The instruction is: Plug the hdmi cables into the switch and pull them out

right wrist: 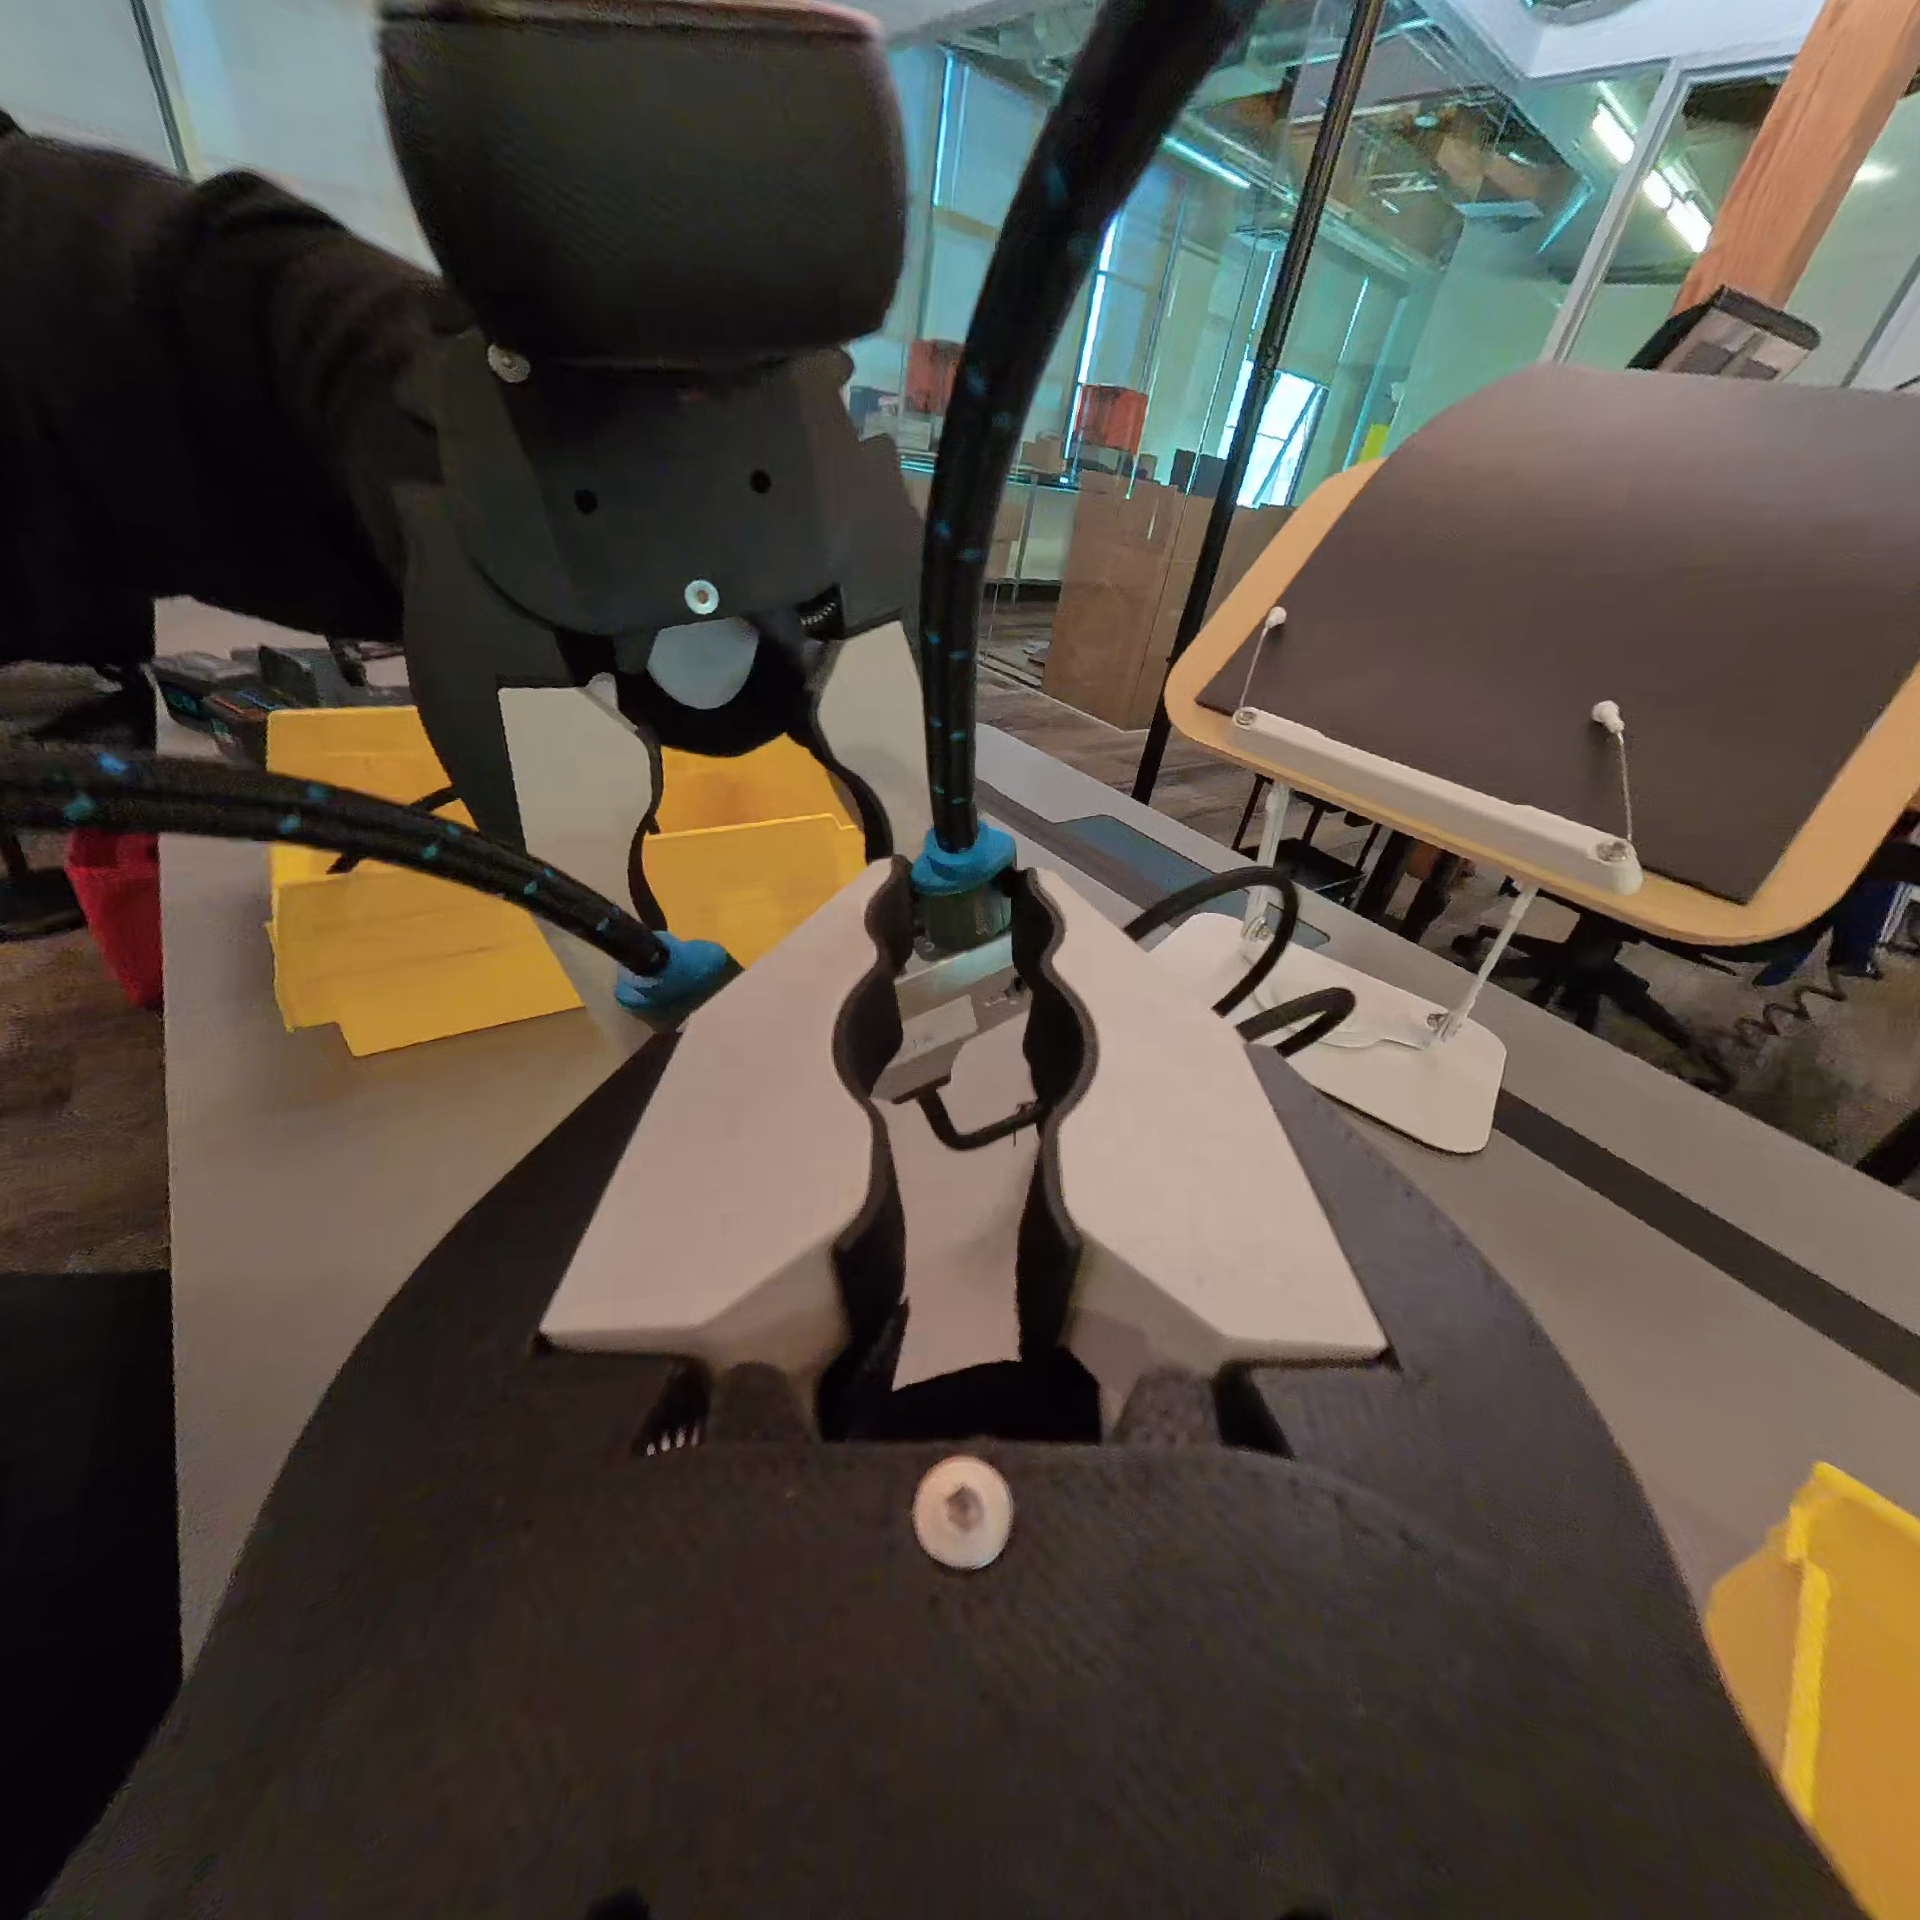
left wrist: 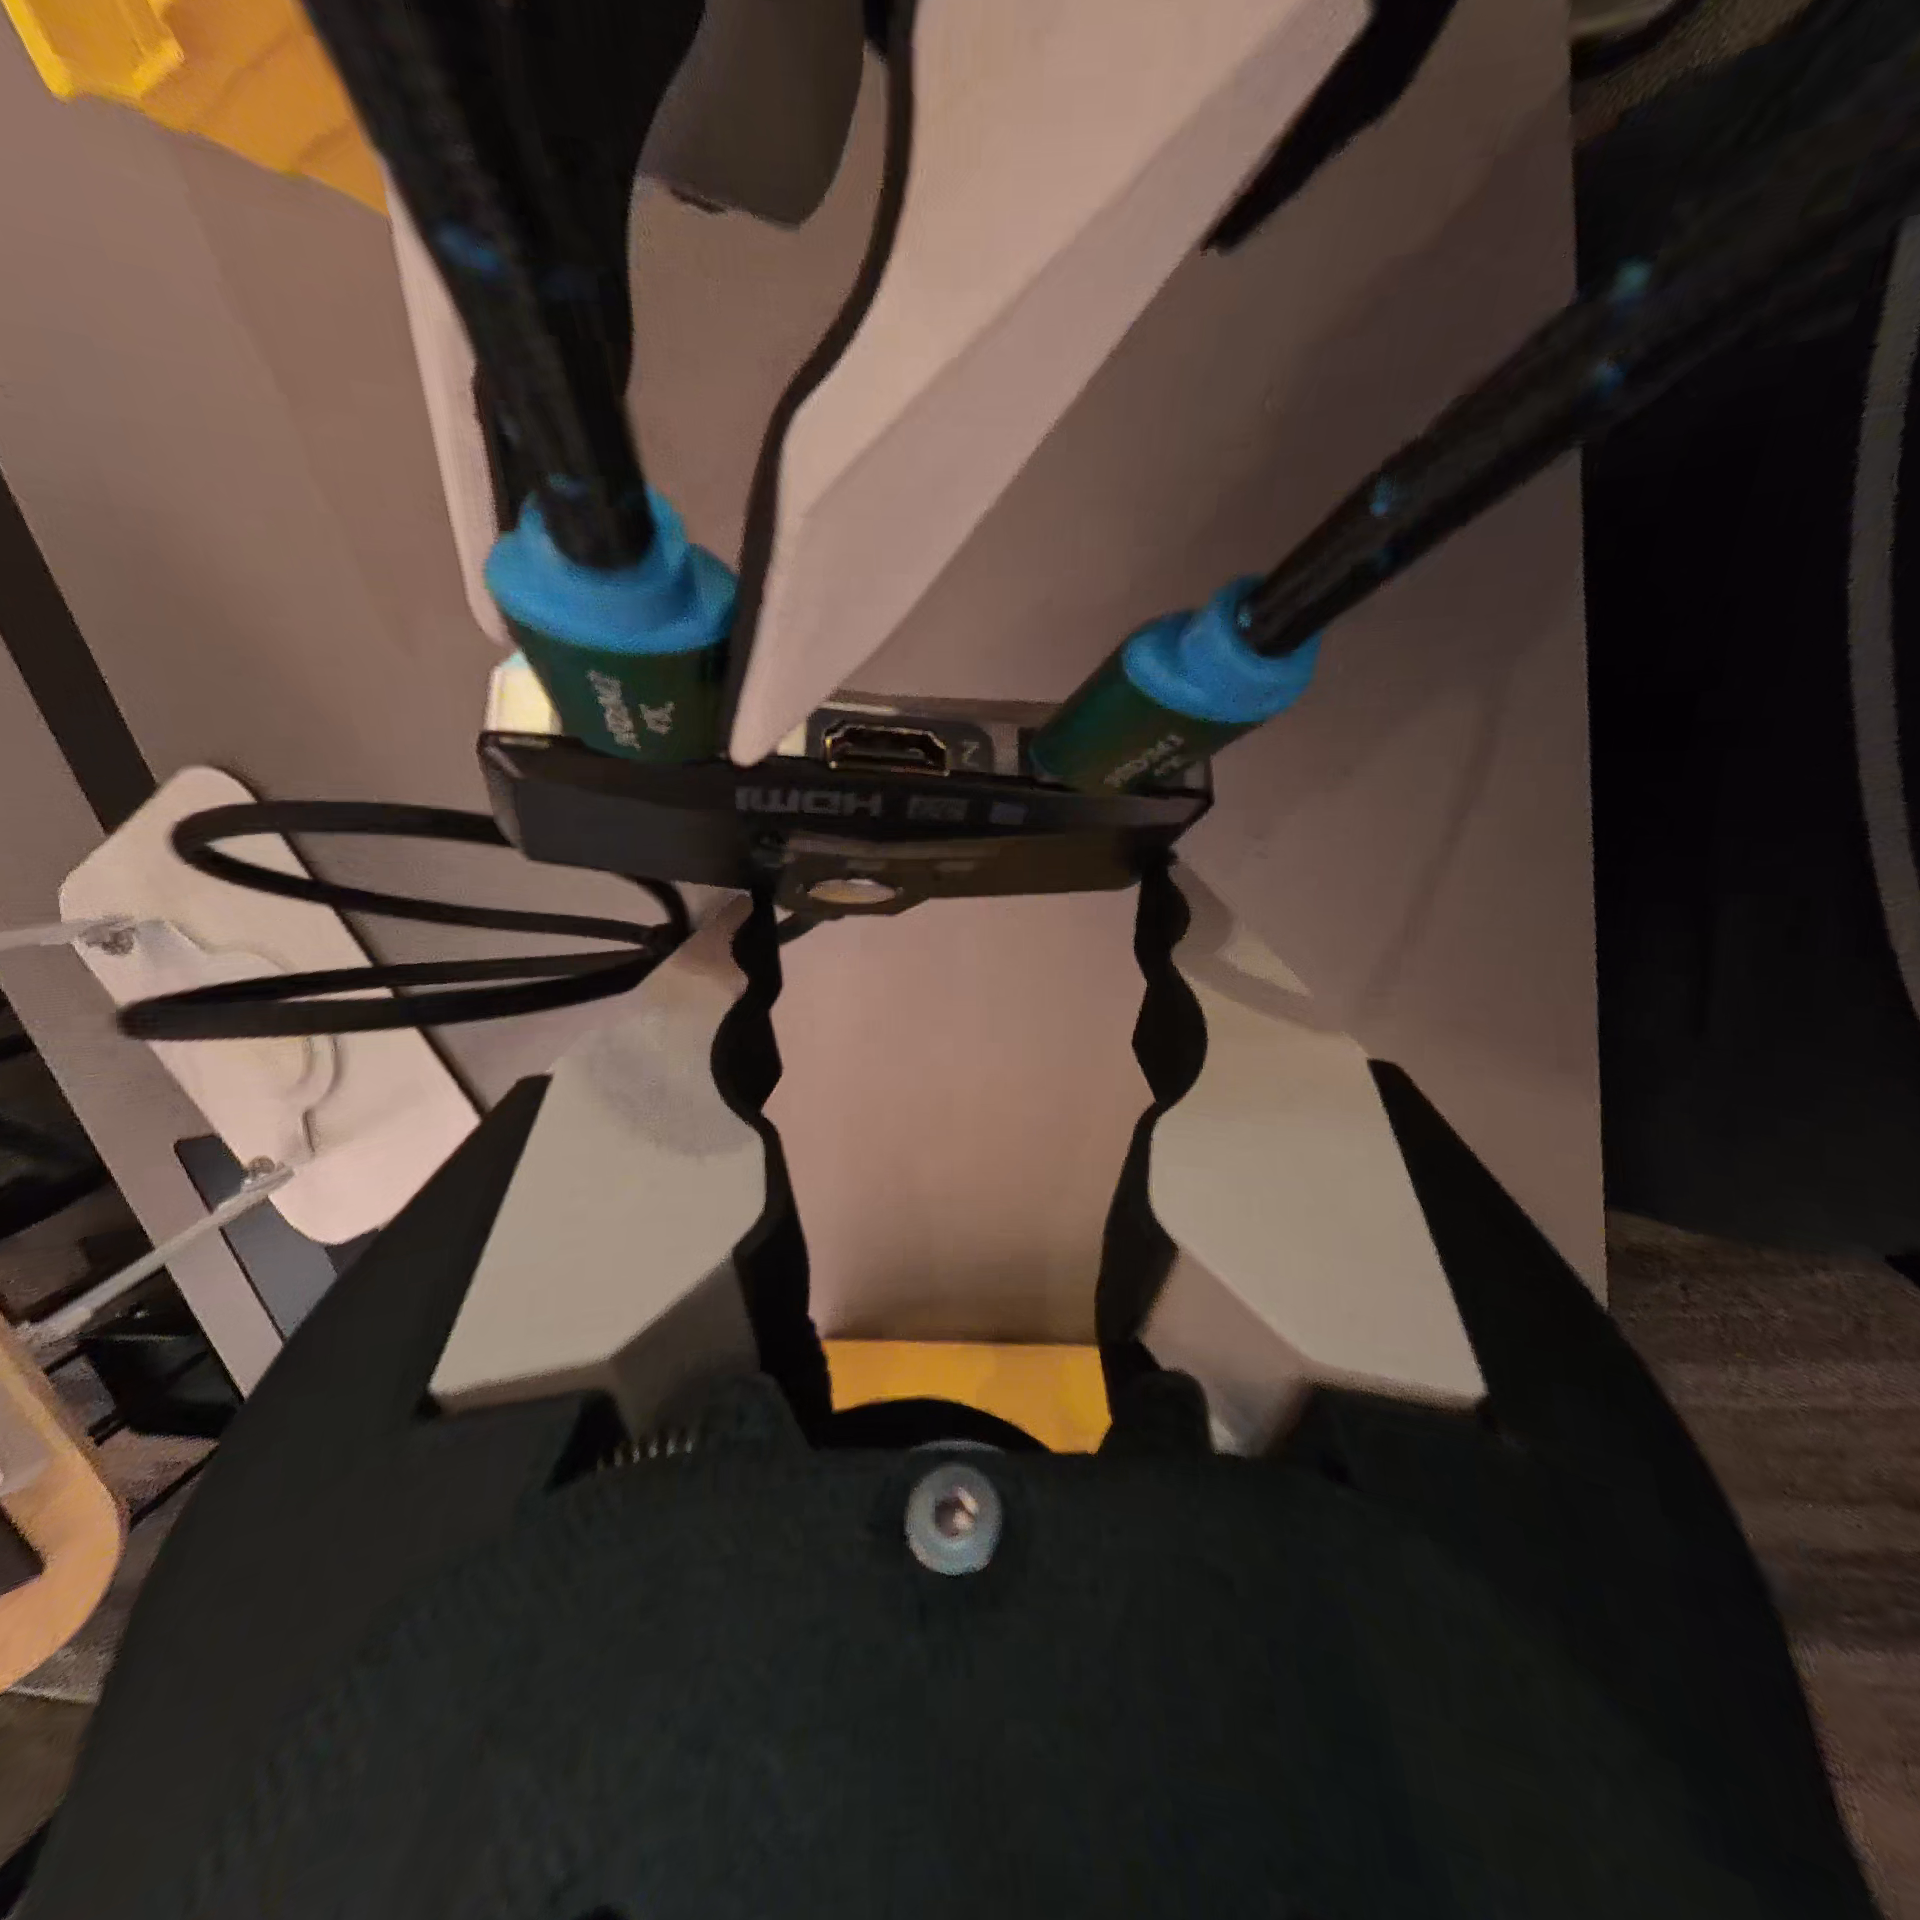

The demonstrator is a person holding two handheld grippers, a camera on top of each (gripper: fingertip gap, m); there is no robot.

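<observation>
My left gripper [left wrist: 961,883] pinches the black switch [left wrist: 842,821] by its near edge, one wavy pad at each side of the held stretch. The switch sits lifted between both tools. Two green HDMI plugs with blue collars sit in its ports: the left plug [left wrist: 623,665] and the right plug [left wrist: 1153,717], with one empty port [left wrist: 885,750] between them. My right gripper [right wrist: 961,914] comes in from the far side and is closed on one plug [right wrist: 961,904], its white fingers [left wrist: 935,416] crowding the left plug and covering much of the view behind.

Braided black cables [right wrist: 977,468] rise from both plugs and cross the right wrist view. A thin black lead [left wrist: 416,904] loops off the switch's left end over a white stand base [left wrist: 260,1039]. Yellow bins [right wrist: 416,914] lie on the grey table [right wrist: 1558,1299], and a tilted dark board with a tan rim [right wrist: 1558,644] stands to the right on that stand.

From the right wrist view, the switch is mostly hidden behind my own fingers, and I cannot tell how deep the gripped plug sits. The left wrist view is blurred at its upper edge.
</observation>
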